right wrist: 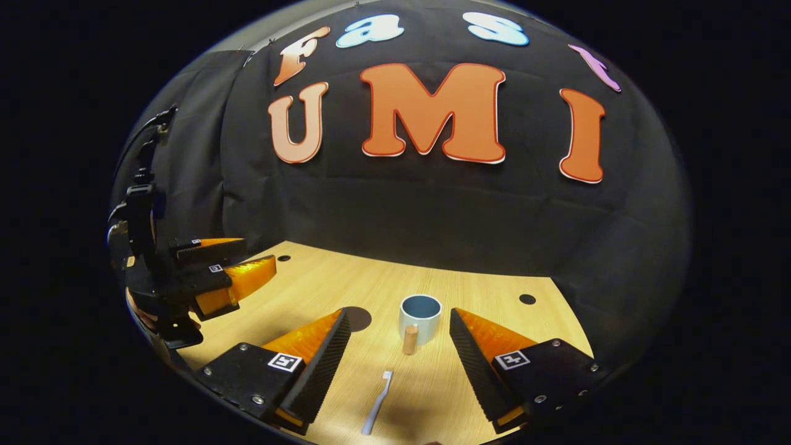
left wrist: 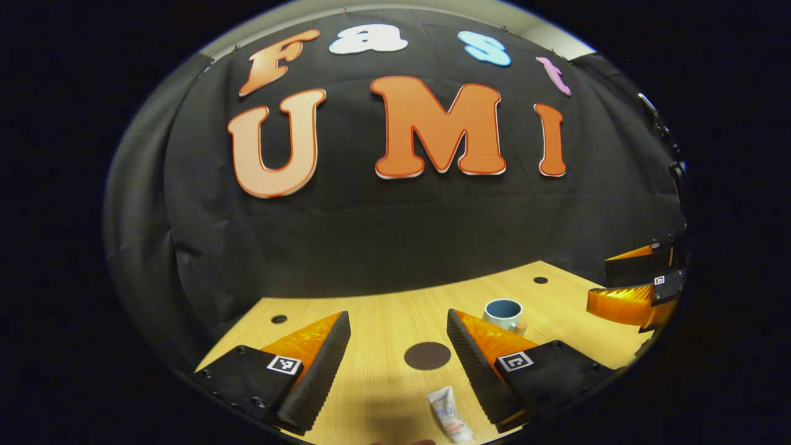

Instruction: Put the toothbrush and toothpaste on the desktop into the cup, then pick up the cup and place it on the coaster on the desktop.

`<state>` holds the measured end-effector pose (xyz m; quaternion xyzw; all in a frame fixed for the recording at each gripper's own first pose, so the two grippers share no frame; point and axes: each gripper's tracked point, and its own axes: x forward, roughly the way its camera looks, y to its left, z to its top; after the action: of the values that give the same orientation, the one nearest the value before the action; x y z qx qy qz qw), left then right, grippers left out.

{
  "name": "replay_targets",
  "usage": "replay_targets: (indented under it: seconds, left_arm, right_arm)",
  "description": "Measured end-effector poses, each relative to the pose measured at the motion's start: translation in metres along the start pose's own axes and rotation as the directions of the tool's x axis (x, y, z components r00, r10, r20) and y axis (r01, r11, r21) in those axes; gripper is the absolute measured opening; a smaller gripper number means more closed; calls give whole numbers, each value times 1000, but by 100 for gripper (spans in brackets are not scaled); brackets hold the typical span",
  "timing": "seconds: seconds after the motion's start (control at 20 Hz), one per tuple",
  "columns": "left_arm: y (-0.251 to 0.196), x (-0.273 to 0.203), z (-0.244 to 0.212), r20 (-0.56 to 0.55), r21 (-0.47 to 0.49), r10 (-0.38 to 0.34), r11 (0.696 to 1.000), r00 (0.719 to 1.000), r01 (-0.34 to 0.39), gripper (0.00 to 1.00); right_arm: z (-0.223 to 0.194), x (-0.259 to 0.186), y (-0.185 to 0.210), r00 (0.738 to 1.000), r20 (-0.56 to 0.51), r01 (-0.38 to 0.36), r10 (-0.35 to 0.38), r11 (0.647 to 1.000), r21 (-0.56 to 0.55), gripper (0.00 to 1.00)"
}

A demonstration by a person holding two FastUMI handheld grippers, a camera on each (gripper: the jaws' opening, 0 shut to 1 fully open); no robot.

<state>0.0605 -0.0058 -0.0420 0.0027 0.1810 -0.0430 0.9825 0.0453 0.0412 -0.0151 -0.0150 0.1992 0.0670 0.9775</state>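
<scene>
Left gripper point(left wrist: 398, 358): jaws spread wide and empty, held above the surface point(left wrist: 377, 321); the toothpaste point(left wrist: 450, 415) lies flat just below and between them, nearer the right-hand finger.
Coaster point(left wrist: 427, 356): dark round disc ahead of the toothpaste, bare.
Cup point(right wrist: 420, 316): upright, mouth open and empty, wooden handle point(right wrist: 410, 339) facing the camera, just right of the coaster.
Toothbrush point(right wrist: 377, 394): flat on the surface, head pointing toward the cup.
Right gripper point(right wrist: 398, 358): jaws open, nothing held, straddling the toothbrush line from above.
Step in hand: probably the first pick-ups. Lower each gripper straight down, centre the jaws across the item's narrow width, and close near the middle.
Caution: the toothpaste cap end is cut off at the view's edge, so its orientation is uncertain.
</scene>
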Motion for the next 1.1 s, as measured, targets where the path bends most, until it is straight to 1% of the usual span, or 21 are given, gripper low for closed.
replay_targets:
  seconds: [0.05,0.15,0.3,0.4,0.45,0.5,0.55,0.6,0.7,0.75,0.8,0.85,0.9,0.95,1.05,1.1]
  left_arm:
    - [-2,2,-10,-48,-19,-17,1000,999,17,100]
    - [-7,7,-26,-135,-26,-48,999,990,45,99]
    - [-25,13,-53,-255,-52,-108,994,961,98,98]
    - [-31,17,-69,-318,-63,-127,992,940,113,100]
    - [-33,15,-76,-351,-67,-136,990,926,120,99]
    - [-38,14,-83,-402,-75,-146,989,904,127,99]
    - [-44,13,-87,-443,-94,-165,986,881,138,94]
    - [-48,12,-90,-473,-118,-187,982,861,149,92]
    - [-48,8,-97,-531,-148,-202,978,823,145,93]
    - [-48,5,-99,-554,-160,-206,977,807,140,93]
    - [-47,5,-106,-578,-170,-204,977,790,128,90]
    - [-51,5,-121,-602,-182,-210,975,771,124,93]
    - [-54,4,-130,-625,-195,-216,974,750,118,90]
    - [-57,4,-139,-648,-204,-220,973,729,113,93]
    - [-59,0,-156,-705,-220,-228,971,671,98,90]
    - [-60,-1,-161,-719,-233,-237,968,653,94,92]
  right_arm:
    - [0,0,0,1000,-22,-6,6,1000,-2,97]
    - [-5,3,0,997,-71,-18,19,1000,3,97]
    - [-21,8,4,984,-174,-40,42,999,16,97]
    - [-28,10,10,974,-218,-61,64,998,21,97]
    - [-32,10,13,968,-242,-69,73,997,22,97]
    - [-37,11,15,962,-264,-74,77,997,23,96]
    - [-43,13,16,955,-283,-78,82,997,27,96]
    - [-48,16,17,948,-305,-81,87,996,33,96]
    - [-61,19,21,928,-356,-98,111,994,54,96]
    - [-70,22,23,915,-387,-102,117,993,59,94]
    - [-78,25,23,901,-417,-103,120,993,63,92]
    - [-87,25,24,885,-447,-107,127,992,69,91]
    - [-96,27,24,871,-474,-108,132,991,78,90]
    - [-108,29,26,855,-500,-105,135,991,89,90]
    - [-127,31,30,828,-540,-103,152,987,119,88]
    - [-136,32,31,813,-561,-100,158,986,133,87]
